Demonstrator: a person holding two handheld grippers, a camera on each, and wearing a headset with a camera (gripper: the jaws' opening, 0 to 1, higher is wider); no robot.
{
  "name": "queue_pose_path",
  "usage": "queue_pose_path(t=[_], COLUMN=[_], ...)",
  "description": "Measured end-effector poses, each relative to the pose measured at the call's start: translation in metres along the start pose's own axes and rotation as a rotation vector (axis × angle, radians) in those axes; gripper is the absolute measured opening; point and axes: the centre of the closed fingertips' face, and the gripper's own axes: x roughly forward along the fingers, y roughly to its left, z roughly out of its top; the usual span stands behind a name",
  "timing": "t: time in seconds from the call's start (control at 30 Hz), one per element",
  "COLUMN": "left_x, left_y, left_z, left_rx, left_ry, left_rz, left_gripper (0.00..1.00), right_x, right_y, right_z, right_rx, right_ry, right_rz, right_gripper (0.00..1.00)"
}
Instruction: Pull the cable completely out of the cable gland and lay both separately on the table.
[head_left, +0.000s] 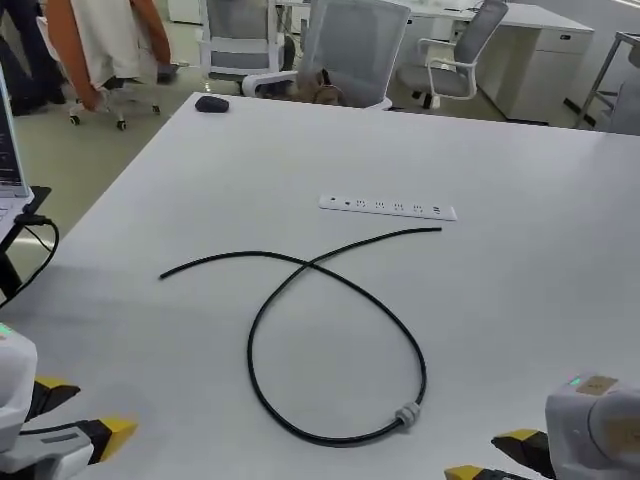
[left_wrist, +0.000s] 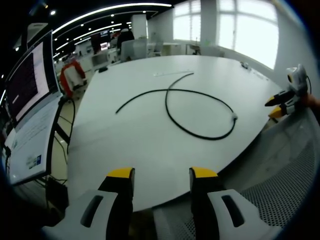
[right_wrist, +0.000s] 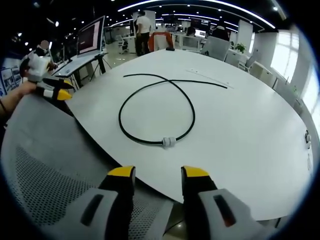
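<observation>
Your left gripper (left_wrist: 161, 175) and right gripper (right_wrist: 157, 172) both sit at the table (head_left: 520, 290) edge, jaws apart and empty. The cable (head_left: 308, 265) lies looped between them, with the gland (head_left: 407, 414) on its near curve.

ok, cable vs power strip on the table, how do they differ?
The cable is black, thin and looped, crossing itself; the power strip is white, flat and straight. The cable carries a grey cable gland; the power strip lies bare. Both rest on the white table.
</observation>
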Motion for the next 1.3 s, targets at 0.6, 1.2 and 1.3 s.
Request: queue_pose_path(t=[0.6, 1.2, 1.3], left_x=[0.0003, 0.0015, 0.0021], left_y=[-0.001, -0.0032, -0.0043], left_z=[-0.002, -0.0054, -0.006], left_rx=[0.001, 0.007, 0.008], left_ry=[0.01, 0.032, 0.036], left_rz=[-0.004, -0.017, -0.025], left_gripper=[0.45, 0.44, 0.44], right_x=[0.0002, 0.0012, 0.0015], right_y=[0.0012, 0.0035, 0.0043], right_z=[-0.0005, -0.0001, 0.0004], right_rx=[0.002, 0.0, -0.002], right_ry=[0.002, 0.003, 0.001], right_rz=[0.007, 0.021, 0.025], right_gripper=[0.37, 0.36, 0.35])
